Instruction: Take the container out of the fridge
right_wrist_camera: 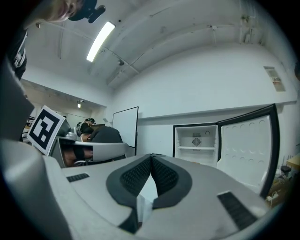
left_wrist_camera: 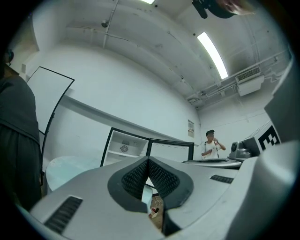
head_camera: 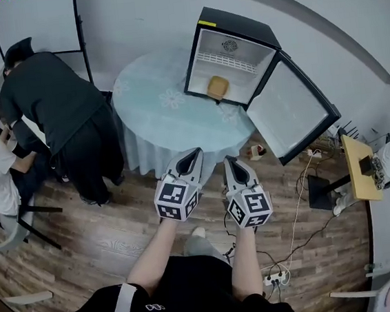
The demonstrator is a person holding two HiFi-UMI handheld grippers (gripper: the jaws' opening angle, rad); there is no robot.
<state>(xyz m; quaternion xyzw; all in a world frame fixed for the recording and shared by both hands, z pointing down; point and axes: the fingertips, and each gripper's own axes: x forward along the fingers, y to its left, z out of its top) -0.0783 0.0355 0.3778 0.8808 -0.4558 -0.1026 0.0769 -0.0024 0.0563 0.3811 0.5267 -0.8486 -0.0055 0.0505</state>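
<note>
In the head view, the container (head_camera: 217, 86) sits low inside the open fridge (head_camera: 237, 26), which stands on the round counter (head_camera: 156, 114). The left gripper (head_camera: 190, 160) and right gripper (head_camera: 235, 170) are side by side, short of the counter. In the left gripper view, its fingers (left_wrist_camera: 133, 178) are clenched tip to tip, empty. In the right gripper view, its fingers (right_wrist_camera: 136, 177) are likewise clenched on nothing, facing the fridge.

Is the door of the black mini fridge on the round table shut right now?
No, the black mini fridge has its door swung wide open, showing a tan container inside.
</note>
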